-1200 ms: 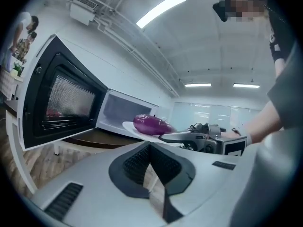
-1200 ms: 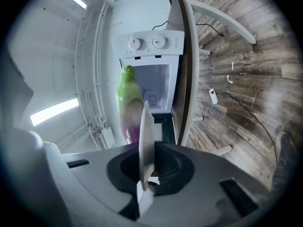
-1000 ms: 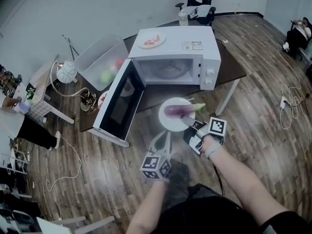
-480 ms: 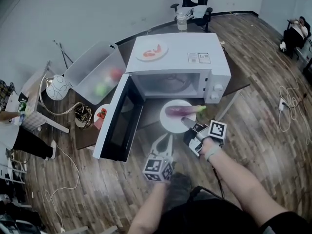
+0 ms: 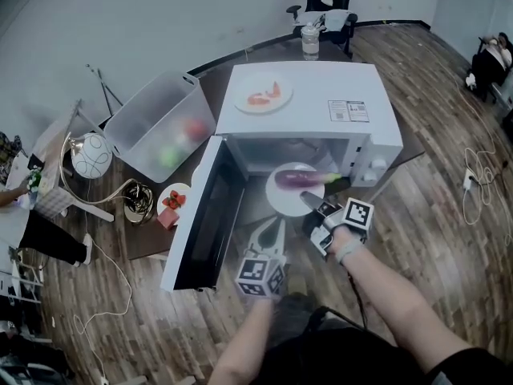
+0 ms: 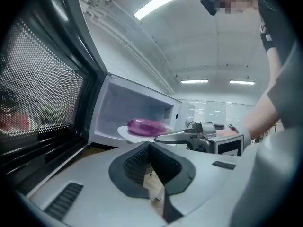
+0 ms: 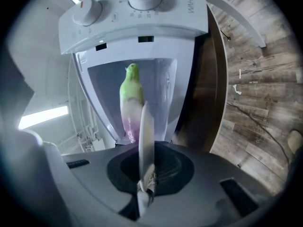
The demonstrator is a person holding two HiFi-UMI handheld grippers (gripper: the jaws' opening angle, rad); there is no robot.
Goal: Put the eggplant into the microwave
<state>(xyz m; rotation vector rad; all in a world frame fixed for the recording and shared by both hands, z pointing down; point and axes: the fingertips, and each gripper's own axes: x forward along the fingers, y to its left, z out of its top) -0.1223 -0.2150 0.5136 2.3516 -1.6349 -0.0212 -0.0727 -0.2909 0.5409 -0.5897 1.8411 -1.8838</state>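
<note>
Right tool (image 5: 311,203) pinches the near rim of the white plate (image 5: 280,200), so the eggplant (image 5: 298,180) rides level on it with no grip on the vegetable itself; plate and eggplant hang at the mouth of the microwave (image 5: 321,95), judged not yet set down inside. The door (image 5: 204,215) stands wide to the left, leaving the opening free, and the left tool (image 5: 271,229) is pressed together on nothing, low beside the plate
</note>
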